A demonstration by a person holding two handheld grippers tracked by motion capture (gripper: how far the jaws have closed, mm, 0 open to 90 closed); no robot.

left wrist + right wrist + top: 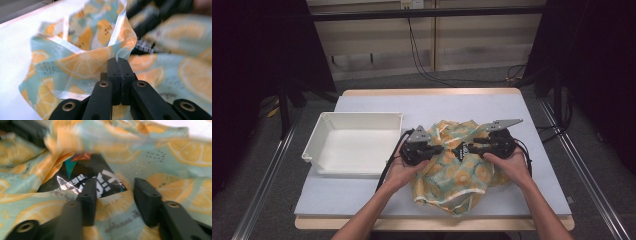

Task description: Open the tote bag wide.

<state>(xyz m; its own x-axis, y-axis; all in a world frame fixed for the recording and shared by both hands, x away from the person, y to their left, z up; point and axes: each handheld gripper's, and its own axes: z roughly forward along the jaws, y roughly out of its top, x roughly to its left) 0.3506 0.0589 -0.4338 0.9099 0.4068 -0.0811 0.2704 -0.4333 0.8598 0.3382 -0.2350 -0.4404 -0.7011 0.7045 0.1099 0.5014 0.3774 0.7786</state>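
the lemon-print cloth bag [457,165] lies crumpled on the table [537,165], right of the white bin [354,142]. its rim is pinched by the clenched fingers of the left gripper [119,68]. the fingers of the right gripper [117,195] are spread, nothing grasped. judged so, the bag is being opened; the dark packet [82,176], seen in the right gripper view, remains inside.

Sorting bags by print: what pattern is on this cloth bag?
Orange citrus slices on pale mint cloth bag; clearest in left gripper view.
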